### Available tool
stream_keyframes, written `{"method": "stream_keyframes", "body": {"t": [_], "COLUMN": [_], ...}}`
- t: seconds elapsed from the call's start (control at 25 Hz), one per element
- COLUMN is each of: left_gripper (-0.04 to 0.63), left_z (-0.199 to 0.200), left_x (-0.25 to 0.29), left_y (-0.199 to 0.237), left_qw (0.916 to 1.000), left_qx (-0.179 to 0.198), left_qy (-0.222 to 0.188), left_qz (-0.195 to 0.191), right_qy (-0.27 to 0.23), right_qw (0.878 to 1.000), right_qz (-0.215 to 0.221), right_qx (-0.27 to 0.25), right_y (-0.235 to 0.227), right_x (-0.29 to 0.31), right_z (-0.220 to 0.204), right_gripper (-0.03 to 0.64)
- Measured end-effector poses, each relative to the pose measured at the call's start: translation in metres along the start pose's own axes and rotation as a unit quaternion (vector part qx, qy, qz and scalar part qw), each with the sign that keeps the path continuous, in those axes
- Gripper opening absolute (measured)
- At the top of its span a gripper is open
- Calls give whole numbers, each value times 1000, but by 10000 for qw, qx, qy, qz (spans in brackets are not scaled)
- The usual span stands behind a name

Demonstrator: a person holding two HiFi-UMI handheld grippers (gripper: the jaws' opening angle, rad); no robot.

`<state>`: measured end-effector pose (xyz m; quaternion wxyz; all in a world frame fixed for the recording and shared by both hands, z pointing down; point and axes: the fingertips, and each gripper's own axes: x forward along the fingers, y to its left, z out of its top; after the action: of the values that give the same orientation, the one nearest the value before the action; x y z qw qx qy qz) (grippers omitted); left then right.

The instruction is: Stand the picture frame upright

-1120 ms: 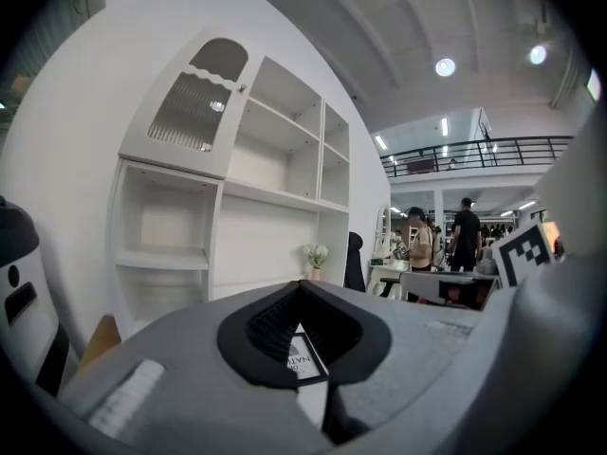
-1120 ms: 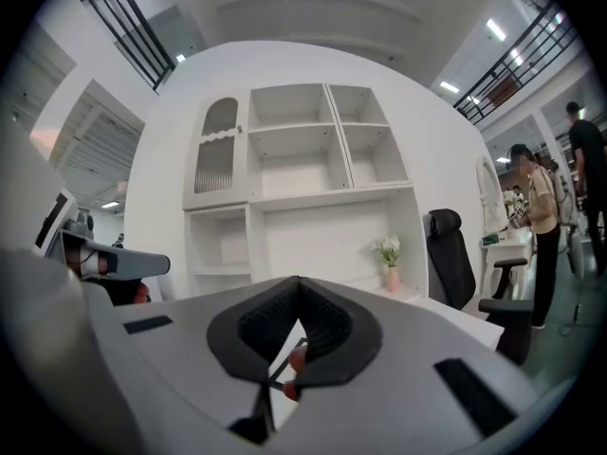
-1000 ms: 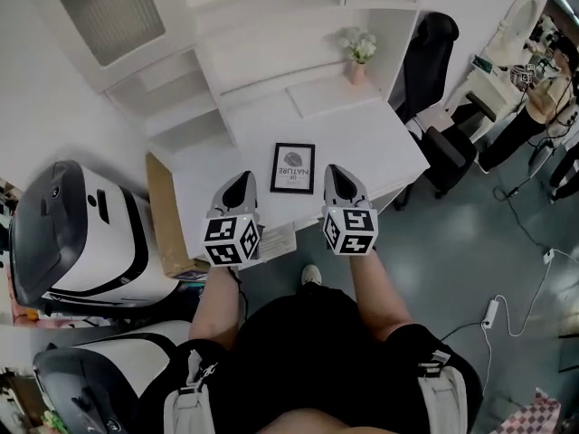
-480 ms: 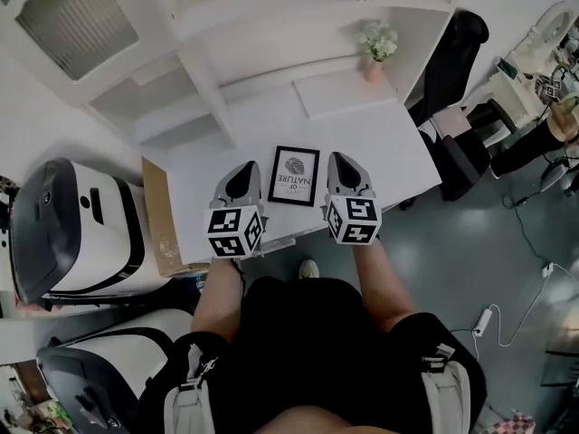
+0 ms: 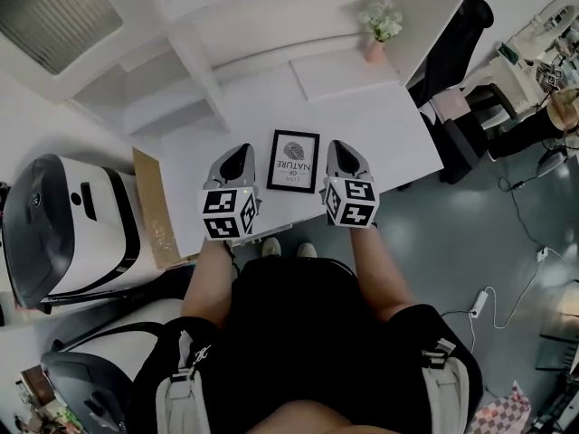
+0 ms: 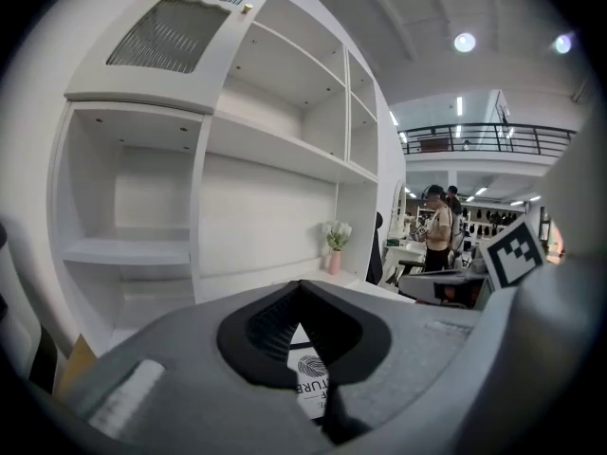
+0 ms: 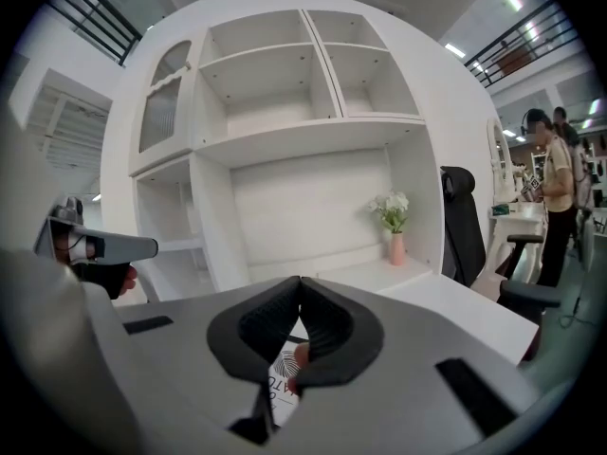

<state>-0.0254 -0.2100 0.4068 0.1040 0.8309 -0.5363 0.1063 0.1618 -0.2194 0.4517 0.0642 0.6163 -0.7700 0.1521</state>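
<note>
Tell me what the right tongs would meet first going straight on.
Probably the shelf unit's back wall. The shut right tongs point over the desk, with the flat picture frame to their left; their height is unclear.

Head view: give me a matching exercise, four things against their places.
Things:
1 picture frame
2 pink vase
3 cardboard sheet
4 black chair

Places:
A beside the left edge of the desk
B flat on the desk, between the left gripper and the right gripper
C at the desk's far right corner
D past the desk's right side

Pairs: 1-B, 2-C, 3-A, 4-D
</note>
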Motion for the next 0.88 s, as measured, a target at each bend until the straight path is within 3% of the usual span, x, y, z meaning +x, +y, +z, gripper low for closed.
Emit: {"method": "stream_keyframes", "body": {"t": [0.08,0.16,0.32,0.6,0.88], "left_gripper": [9,9,10,9,9], "left_z": [2,3,1,-17,-39], "left_x": [3,6,13,21,24], "left_y": [5,11,23,37,49], "left_qw": [10000,10000,9999,9993,9984], "left_qx": [-2,-3,-104,-264,-400], "left_qy": [-6,-4,19,196,379], "left_qz": [-27,-53,-102,-176,-141], "right_qy": [37,96,519,1700,2453], "right_qw": [10000,9999,9984,9838,9659], "right_qz": [-40,-29,-14,-115,-310], "right_qx": [54,109,206,565,770], "right_y": [-1,0,2,-4,-15], "right_x": [6,13,33,57,74], "right_z": [-4,-10,-33,-105,-166], "right_gripper": [-1,85,137,149,153]}}
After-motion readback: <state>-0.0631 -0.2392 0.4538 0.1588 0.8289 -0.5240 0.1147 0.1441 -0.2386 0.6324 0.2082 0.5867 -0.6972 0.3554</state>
